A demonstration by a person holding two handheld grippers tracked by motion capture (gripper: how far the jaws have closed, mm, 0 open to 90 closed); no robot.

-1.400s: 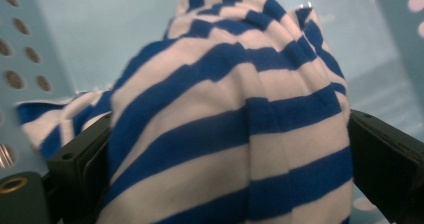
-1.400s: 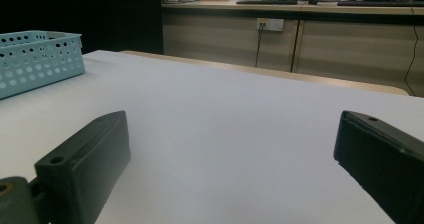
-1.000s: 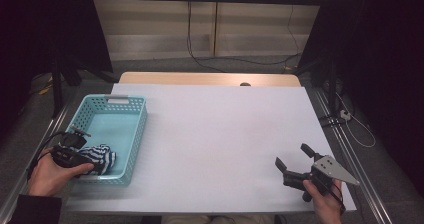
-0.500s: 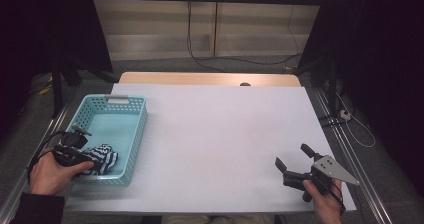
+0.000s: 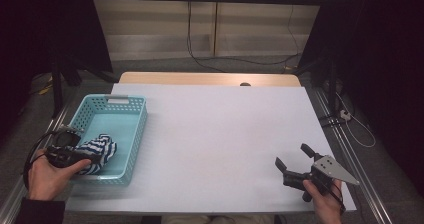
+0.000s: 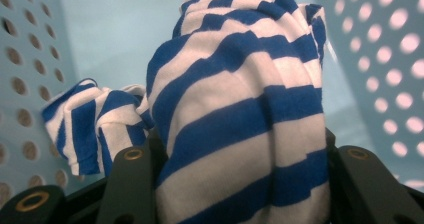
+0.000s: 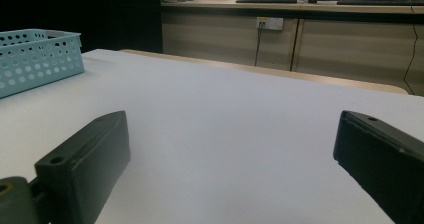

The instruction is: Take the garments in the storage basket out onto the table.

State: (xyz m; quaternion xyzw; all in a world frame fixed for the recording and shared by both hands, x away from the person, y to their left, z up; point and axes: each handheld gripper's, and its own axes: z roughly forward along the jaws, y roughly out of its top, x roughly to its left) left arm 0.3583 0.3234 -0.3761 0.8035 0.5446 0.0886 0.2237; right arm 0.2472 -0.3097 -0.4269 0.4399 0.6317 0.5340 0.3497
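Note:
A blue-and-white striped cloth (image 5: 101,149) lies crumpled in the near end of a light blue perforated basket (image 5: 107,100) at the table's left. My left gripper (image 5: 91,159) reaches into the basket from the near side. Its jaws have just been closing, and the cloth is between them. In the left gripper view the cloth (image 6: 235,84) bulges up between the two black jaws of the left gripper (image 6: 245,159), which press on its sides. My right gripper (image 5: 291,155) rests at the near right of the white table, open with nothing between its fingers (image 7: 90,159).
The white table top (image 5: 220,134) stretches bare between basket and right gripper. The basket's wall (image 7: 35,54) stands far left in the right gripper view. Wooden cabinets, cables and a metal frame stand beyond the table's far edge.
The left gripper's jaws have drawn in on the striped cloth and bunched it up. The right hand and its gripper have kept still.

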